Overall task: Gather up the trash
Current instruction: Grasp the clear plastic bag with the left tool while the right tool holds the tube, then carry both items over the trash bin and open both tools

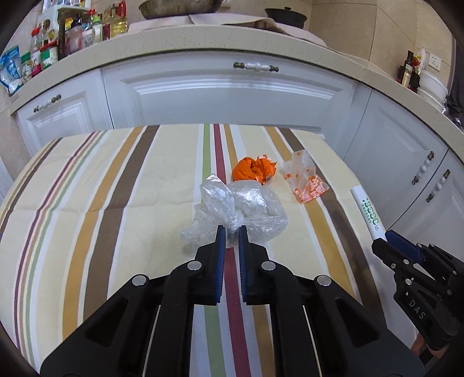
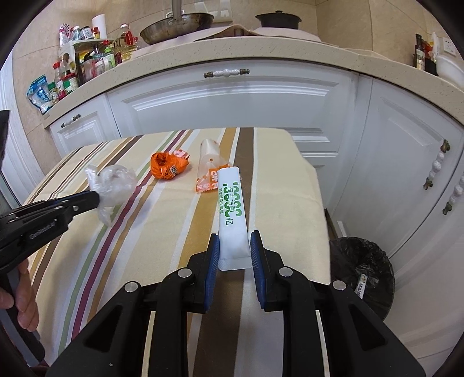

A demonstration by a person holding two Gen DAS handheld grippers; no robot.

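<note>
On the striped tablecloth (image 1: pixel 87 185) lie a crumpled clear plastic bag (image 1: pixel 246 206), an orange crumpled wrapper (image 1: pixel 252 171) and a clear packet with orange print (image 1: pixel 304 182). My left gripper (image 1: pixel 232 232) is shut on the near edge of the clear plastic bag; it also shows in the right wrist view (image 2: pixel 97 197). My right gripper (image 2: pixel 234 240) is closed on the near end of a white sachet with green print (image 2: pixel 232 208), which lies flat along the table's right side. The sachet also shows in the left wrist view (image 1: pixel 368 214).
A bin lined with a black bag (image 2: pixel 362 269) stands on the floor right of the table. White cabinets (image 1: pixel 232 95) and a worktop with bottles (image 1: pixel 43 52), a pan (image 2: pixel 177 26) and a pot (image 2: pixel 278 18) lie beyond the table's far edge.
</note>
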